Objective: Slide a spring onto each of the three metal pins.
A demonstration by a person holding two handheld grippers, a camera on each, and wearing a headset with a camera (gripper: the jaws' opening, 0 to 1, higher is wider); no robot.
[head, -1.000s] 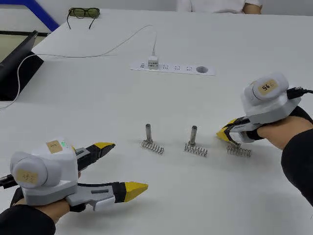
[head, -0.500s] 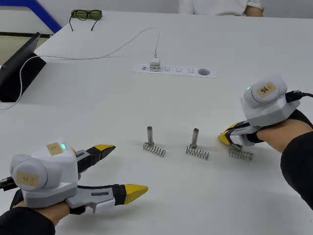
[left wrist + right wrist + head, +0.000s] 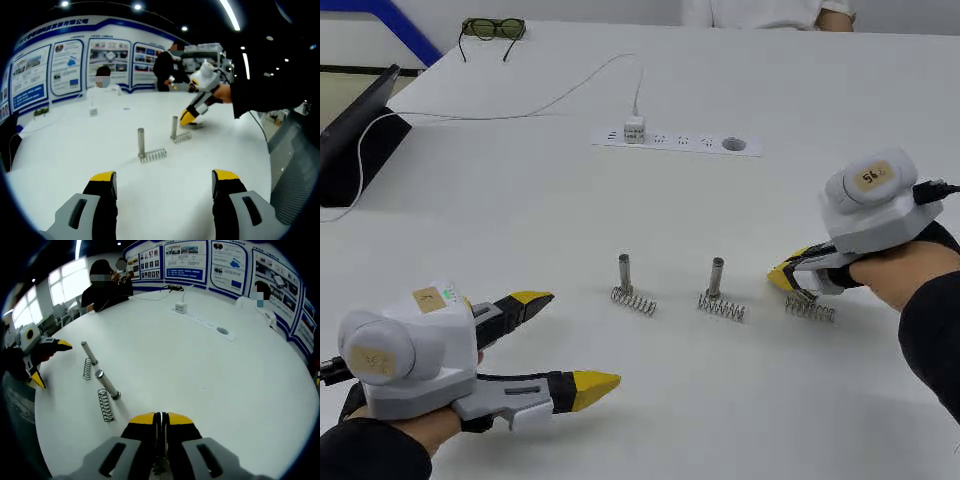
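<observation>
Steel on white: two bare pins, the left pin point(image 3: 624, 270) and the middle pin point(image 3: 716, 275), upright around the middle of the bench point(image 3: 520, 200), nothing threaded on either. Left spring point(image 3: 633, 300) flat on the bench, touching the foot of its pin; middle spring point(image 3: 721, 307) likewise. Right spring point(image 3: 810, 309) lying loose toward the right edge, just beside the right gripper point(image 3: 782, 278). Fingers there clenched, tips pressed together, apparently around the third pin point(image 3: 806, 294) — mostly hidden, hard to swear to. Over toward the near left corner, left gripper point(image 3: 570, 338) with fingers spread wide, gripping nothing, well apart from the work. Score by the look of it: zero of three springs on — all three left to do, starting probably on the right.
</observation>
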